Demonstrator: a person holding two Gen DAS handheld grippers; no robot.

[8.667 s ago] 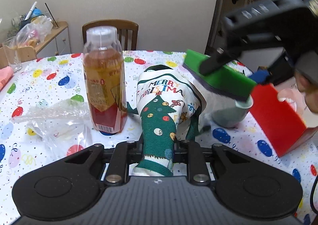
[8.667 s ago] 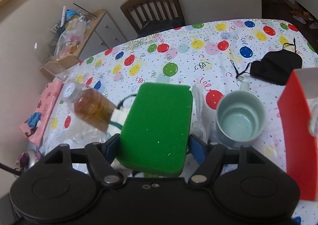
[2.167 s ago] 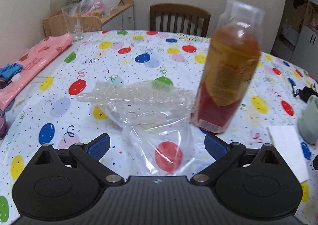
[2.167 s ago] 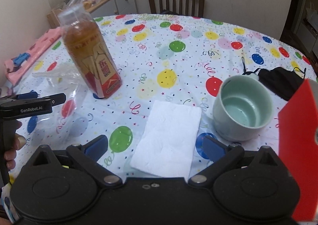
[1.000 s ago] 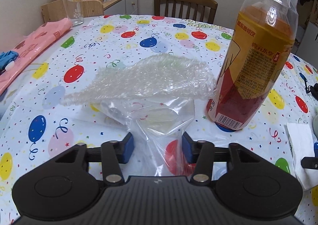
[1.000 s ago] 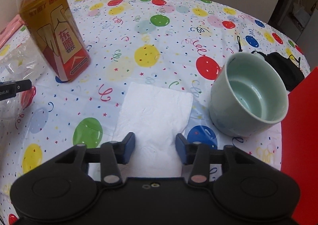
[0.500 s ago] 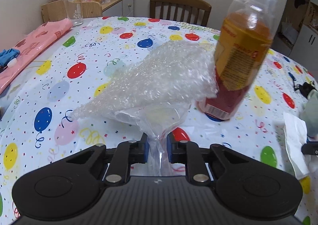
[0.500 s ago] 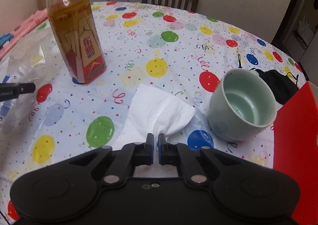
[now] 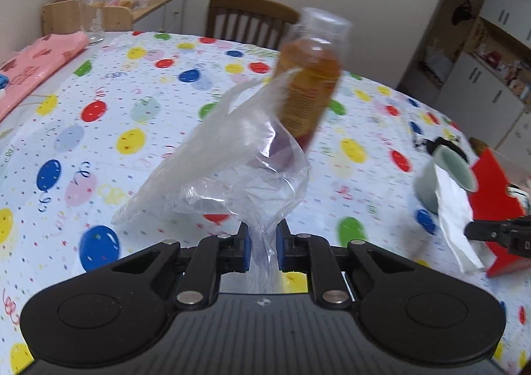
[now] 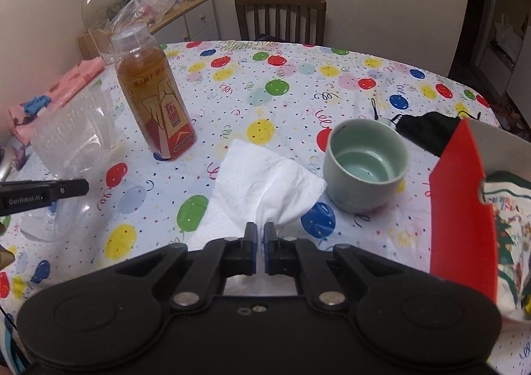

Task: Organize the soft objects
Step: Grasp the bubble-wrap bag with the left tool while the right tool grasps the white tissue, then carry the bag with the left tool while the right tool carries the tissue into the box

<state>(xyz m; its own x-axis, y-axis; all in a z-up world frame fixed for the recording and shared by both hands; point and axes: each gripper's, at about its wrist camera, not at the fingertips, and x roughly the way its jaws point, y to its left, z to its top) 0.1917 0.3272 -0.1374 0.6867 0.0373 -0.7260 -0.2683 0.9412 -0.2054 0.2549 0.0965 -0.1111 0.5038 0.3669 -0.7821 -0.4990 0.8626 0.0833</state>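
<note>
1. The left hand-held gripper [image 9: 262,247] is clamped on the neck of a clear plastic bag [image 9: 232,172], which hangs bunched above the bench [image 9: 139,53] with bubble wrap [image 9: 212,136] against it.
2. The right hand-held gripper [image 10: 260,247] is pinched tight on a corner of a white tissue [image 10: 262,182], its far part draped over the balloon-print cover.
3. A tea bottle [image 10: 152,99] stands upright just beyond both soft things, directly behind the bag in the left view.
4. A pale green cup [image 10: 365,162] sits just right of the tissue.
5. A red box [image 10: 464,202] at the right edge holds a Christmas-print cloth [image 10: 511,216]; a black mask [image 10: 428,129] lies behind the cup.
</note>
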